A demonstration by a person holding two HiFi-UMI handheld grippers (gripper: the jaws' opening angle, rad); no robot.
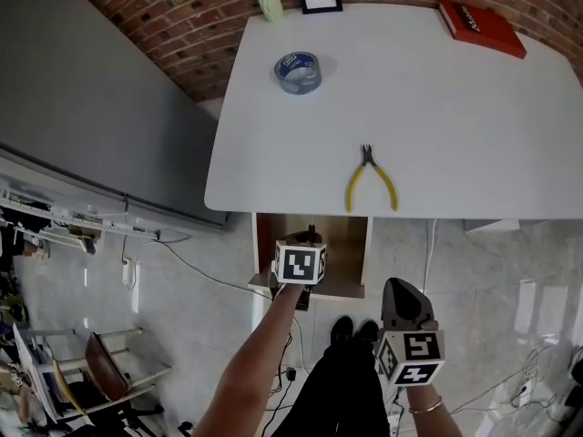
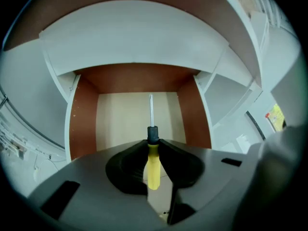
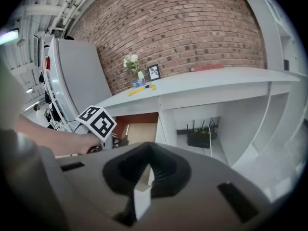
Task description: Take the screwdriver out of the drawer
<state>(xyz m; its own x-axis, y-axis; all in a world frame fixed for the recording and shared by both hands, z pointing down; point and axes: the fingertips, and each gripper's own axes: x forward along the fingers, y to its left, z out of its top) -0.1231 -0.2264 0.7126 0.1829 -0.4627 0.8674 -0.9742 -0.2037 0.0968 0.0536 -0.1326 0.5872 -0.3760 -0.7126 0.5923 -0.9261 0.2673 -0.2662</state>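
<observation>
White table (image 1: 437, 107) fills frame top, open drawer (image 1: 351, 244) below its edge | my left gripper (image 2: 153, 147) is clamped on yellow handle of screwdriver (image 2: 153, 172), shaft pointing at drawer floor, centre | my right gripper (image 3: 146, 170) jaws together, empty, lower right

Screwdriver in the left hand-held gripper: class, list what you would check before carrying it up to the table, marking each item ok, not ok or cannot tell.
1. Grip: left hand-held gripper shut on the screwdriver handle: ok.
2. Shaft apart from the drawer walls: ok.
3. Tip above the drawer rim: cannot tell.
4. Bare tabletop to set it on: ok.
5. Room beside the pliers: ok.
6. Other tool: right hand-held gripper empty and off to the side: ok.
</observation>
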